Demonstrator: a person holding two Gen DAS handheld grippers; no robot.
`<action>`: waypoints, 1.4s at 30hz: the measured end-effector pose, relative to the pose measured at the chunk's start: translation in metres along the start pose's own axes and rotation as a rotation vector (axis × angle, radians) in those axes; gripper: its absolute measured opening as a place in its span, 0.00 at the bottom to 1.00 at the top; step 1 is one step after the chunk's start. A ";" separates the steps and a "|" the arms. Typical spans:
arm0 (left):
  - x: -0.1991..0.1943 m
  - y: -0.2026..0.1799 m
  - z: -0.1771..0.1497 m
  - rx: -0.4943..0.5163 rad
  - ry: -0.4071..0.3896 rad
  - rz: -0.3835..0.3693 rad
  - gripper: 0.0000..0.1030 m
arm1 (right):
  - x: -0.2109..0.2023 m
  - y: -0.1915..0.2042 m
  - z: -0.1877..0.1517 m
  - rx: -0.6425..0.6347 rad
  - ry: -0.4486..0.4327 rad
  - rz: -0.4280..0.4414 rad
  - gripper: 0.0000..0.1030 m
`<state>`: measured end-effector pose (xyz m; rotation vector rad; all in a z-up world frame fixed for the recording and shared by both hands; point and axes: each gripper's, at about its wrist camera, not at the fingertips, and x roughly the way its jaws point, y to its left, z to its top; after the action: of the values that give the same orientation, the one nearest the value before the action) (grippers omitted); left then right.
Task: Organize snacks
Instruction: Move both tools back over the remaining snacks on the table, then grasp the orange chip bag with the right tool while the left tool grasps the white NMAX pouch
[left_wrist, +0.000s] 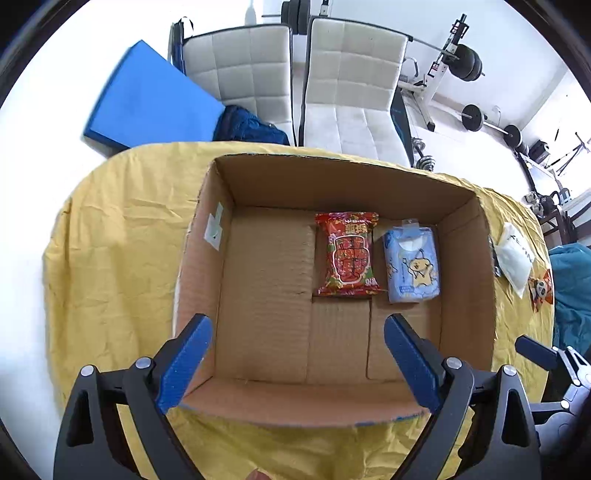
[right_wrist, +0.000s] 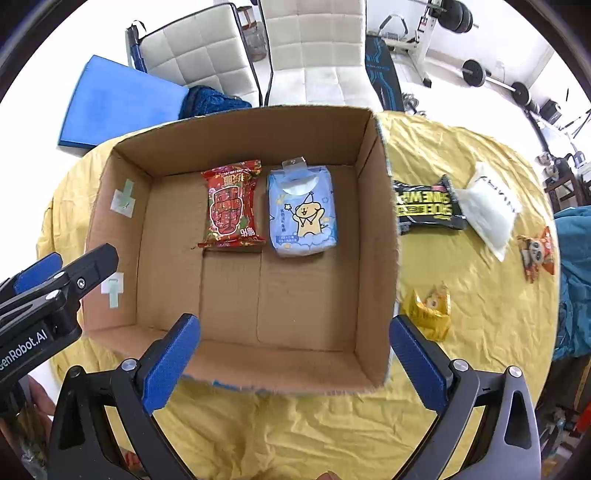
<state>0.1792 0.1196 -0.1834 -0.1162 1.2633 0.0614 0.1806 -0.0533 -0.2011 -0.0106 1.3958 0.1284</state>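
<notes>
An open cardboard box (left_wrist: 332, 184) stands on the yellow cloth. On its floor near the far wall lie a red snack pack (left_wrist: 347, 254) and, right of it, a light blue pack with a cartoon bear (left_wrist: 412, 264). My left gripper (left_wrist: 297, 323) hangs open above the box's near half with nothing between its blue pads. My right gripper (right_wrist: 294, 321) is open and empty over the near edge of the box (right_wrist: 376, 221). Right of the box lie a black pack (right_wrist: 428, 206), a white pack (right_wrist: 489, 206), a yellow pack (right_wrist: 428, 310) and an orange panda pack (right_wrist: 537, 254).
The yellow cloth (right_wrist: 461, 350) covers a round table. Two white padded chairs (left_wrist: 351, 92) stand behind it, with a blue mat (left_wrist: 147, 99) and a dark blue garment (left_wrist: 247, 125) at the left. Barbells and a weight bench (left_wrist: 458, 74) fill the back right.
</notes>
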 end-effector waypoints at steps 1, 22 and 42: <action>-0.007 -0.001 -0.004 0.005 -0.009 0.001 0.93 | -0.005 0.000 -0.003 -0.001 -0.012 0.002 1.00; -0.089 -0.066 -0.040 0.023 -0.105 -0.029 0.93 | -0.086 -0.071 -0.040 0.033 -0.090 0.117 1.00; 0.058 -0.368 0.044 0.314 0.113 -0.028 0.93 | 0.061 -0.486 -0.006 0.872 0.099 0.226 0.95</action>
<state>0.2789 -0.2409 -0.2055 0.1353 1.3680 -0.1698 0.2315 -0.5314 -0.2951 0.8734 1.4512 -0.3044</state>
